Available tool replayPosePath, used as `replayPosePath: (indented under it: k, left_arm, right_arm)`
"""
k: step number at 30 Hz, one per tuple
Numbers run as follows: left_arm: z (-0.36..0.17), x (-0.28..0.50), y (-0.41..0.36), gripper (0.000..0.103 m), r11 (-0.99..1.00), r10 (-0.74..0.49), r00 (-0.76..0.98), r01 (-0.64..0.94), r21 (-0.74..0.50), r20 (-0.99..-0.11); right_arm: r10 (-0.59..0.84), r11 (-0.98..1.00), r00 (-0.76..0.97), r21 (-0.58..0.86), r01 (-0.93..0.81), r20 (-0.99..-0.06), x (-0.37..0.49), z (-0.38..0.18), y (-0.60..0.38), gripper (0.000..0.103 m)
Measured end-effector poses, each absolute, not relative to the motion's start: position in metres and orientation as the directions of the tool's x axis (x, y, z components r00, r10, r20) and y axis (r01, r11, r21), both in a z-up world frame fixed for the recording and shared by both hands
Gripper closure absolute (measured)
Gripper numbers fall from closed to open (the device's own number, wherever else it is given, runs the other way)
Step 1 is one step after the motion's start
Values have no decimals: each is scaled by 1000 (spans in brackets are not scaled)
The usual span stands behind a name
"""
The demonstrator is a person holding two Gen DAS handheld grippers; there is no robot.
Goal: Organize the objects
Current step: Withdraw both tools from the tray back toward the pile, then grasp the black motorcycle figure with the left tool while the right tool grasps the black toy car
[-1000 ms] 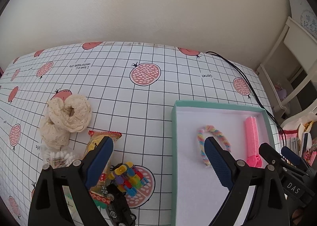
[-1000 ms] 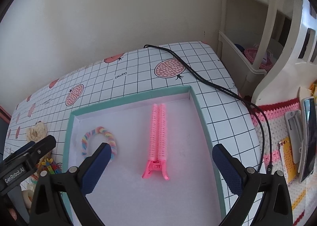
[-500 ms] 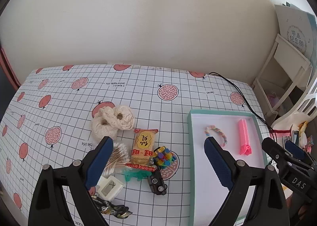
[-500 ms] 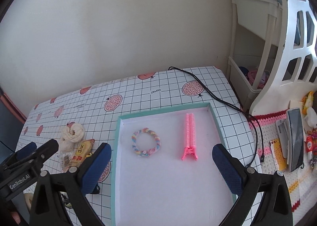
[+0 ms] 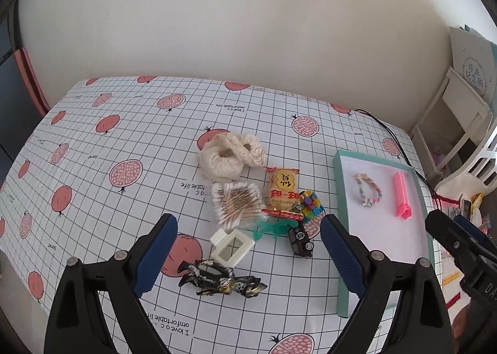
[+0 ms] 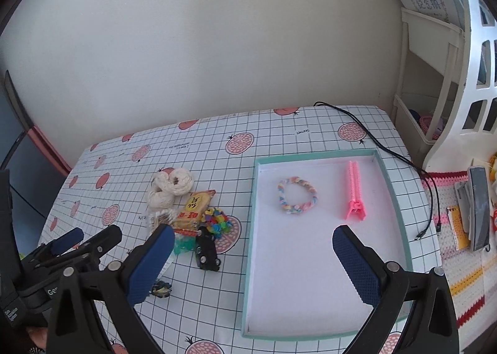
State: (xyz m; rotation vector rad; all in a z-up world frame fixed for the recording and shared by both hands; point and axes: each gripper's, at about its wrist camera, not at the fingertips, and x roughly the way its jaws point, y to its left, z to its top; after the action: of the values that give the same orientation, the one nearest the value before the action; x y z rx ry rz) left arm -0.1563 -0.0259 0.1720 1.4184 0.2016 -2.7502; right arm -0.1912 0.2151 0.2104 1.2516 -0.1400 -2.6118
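Two things already lie in the teal tray [image 6: 252, 198] — a pastel braided hair tie [image 6: 297, 195] and a pink hair clip [image 6: 354, 195], well apart on its white floor. Everything else waits in a cluster on the pomegranate tablecloth [image 5: 124, 142], to the left of the tray: the cream lace scrunchies [image 5: 231, 156] farthest back, then the cotton swab packet [image 5: 237, 205] just beside the yellow snack pack [image 5: 283, 191], the colourful bead toy [image 5: 310, 203], a green clip [image 5: 270, 228] partly under the snack pack, the white square case [image 5: 231, 248], the black toy car [image 5: 299, 240] and, nearest me, a black-and-gold wrapper [image 5: 222, 281].

Both of my grippers hang high above the table, left gripper [image 5: 248, 254] and right gripper [image 6: 251, 264] alike, jaws wide apart and holding nothing. I judge the next pick belongs to the left. I would come down on an outlying piece first — the wrapper or the case — since the middle items touch and overlap, and a careless close could drag a neighbour along.
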Motion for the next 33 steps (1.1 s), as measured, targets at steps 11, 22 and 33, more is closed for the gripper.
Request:
replayPosePath:
  k: [11, 22, 33]
  left_arm:
    - [152, -136, -72, 10, -965, 18, -535, 211, -154, -845]
    - [104, -139, -93, 10, -919, -54, -401, 378, -112, -914]
    - [72, -142, -88, 10, -896, 24, -316, 415, -161, -948]
  right_arm:
    - [-306, -944, -522, 184, 274, -796, -186, 180, 156, 2]
    - [-297, -945, -455, 191, 265, -840, -203, 144, 139, 6]
    - [-277, -947, -398, 177, 269, -875, -218, 110, 124, 14]
